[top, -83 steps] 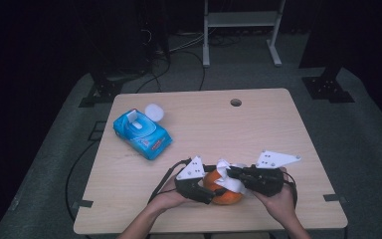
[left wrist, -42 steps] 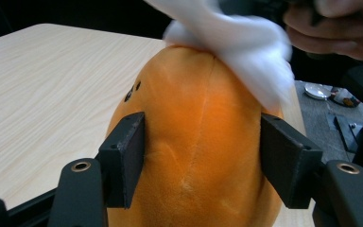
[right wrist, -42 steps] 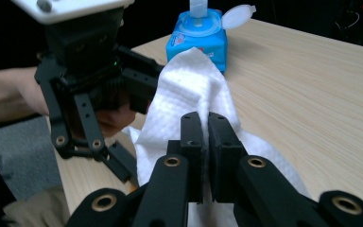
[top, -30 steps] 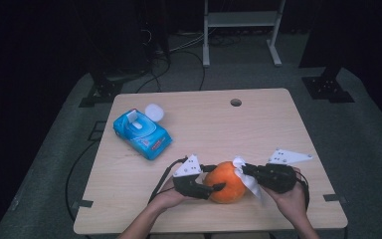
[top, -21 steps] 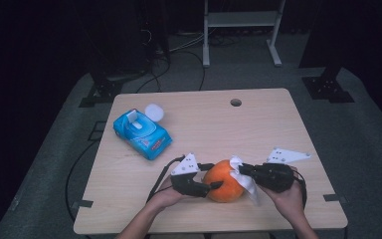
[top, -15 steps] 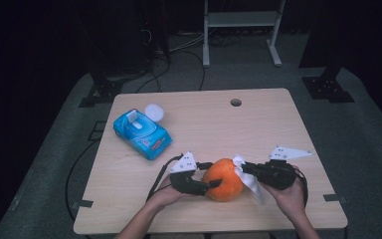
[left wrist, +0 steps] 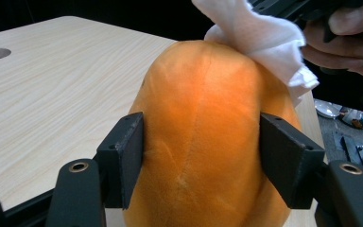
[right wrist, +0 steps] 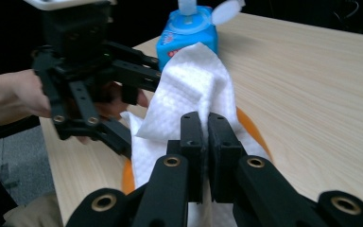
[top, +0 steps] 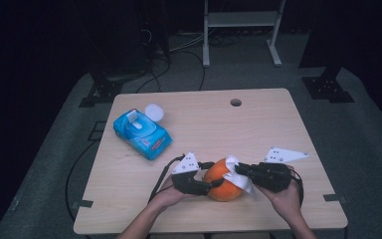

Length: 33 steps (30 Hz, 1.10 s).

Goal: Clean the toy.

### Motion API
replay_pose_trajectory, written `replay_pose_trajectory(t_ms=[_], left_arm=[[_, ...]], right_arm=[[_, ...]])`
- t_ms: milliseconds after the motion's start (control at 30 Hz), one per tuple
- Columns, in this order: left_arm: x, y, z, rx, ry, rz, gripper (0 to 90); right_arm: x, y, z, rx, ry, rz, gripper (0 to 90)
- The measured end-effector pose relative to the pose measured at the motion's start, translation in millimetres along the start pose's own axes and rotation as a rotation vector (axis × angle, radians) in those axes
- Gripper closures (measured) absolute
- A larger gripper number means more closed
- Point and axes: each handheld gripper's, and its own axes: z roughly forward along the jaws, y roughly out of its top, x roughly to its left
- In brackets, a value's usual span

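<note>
Pale wooden surface [top: 278, 129] carries an orange plush fruit [top: 224, 180] near its front edge, clamped by the left gripper [top: 205, 186]. Right gripper [top: 241, 171], clenched on a white wipe [right wrist: 189, 94], presses it there; its own view shows the blue wipes pack [right wrist: 187, 28] standing open.

Right hand-held gripper [right wrist: 201, 137] pinching white wipe [right wrist: 189, 94], orange fruit [right wrist: 250, 130] beneath
</note>
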Motion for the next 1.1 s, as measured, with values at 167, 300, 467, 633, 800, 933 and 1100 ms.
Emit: replay_pose_trajectory(t_ms=[167, 300, 467, 633, 800, 933, 1100], left_arm=[[-1.4, -0.5, -0.9, 0.004, -0.007, -0.002, 34.6], [-5.7, 1.0, 1.5, 0.004, -0.018, 0.010, 35.6], [-8.5, 1.7, 5.7, 0.000, -0.013, 0.017, 35.5], [-13.2, 1.8, 8.6, 0.000, -0.025, 0.023, 35.2], [-17.3, 2.4, 9.1, 0.001, -0.026, 0.038, 35.4], [-18.3, 2.9, 10.6, 0.002, -0.031, 0.051, 35.2], [-20.1, 2.1, 12.5, 0.000, -0.033, 0.047, 34.7]], right_arm=[[16.7, 5.2, 6.7, 0.026, 0.022, -0.080, 85.2], [4.8, 3.1, 3.1, 0.032, -0.048, -0.061, 85.3], [-0.8, 2.7, -0.3, 0.031, -0.114, -0.047, 85.2], [19.4, 9.9, 5.6, 0.013, -0.028, -0.095, 84.9], [19.2, 10.3, 11.9, 0.031, -0.040, -0.094, 85.0], [4.5, 7.8, 4.2, 0.026, -0.079, -0.050, 85.3], [16.6, 8.6, 6.7, 0.024, -0.053, -0.072, 85.3]])
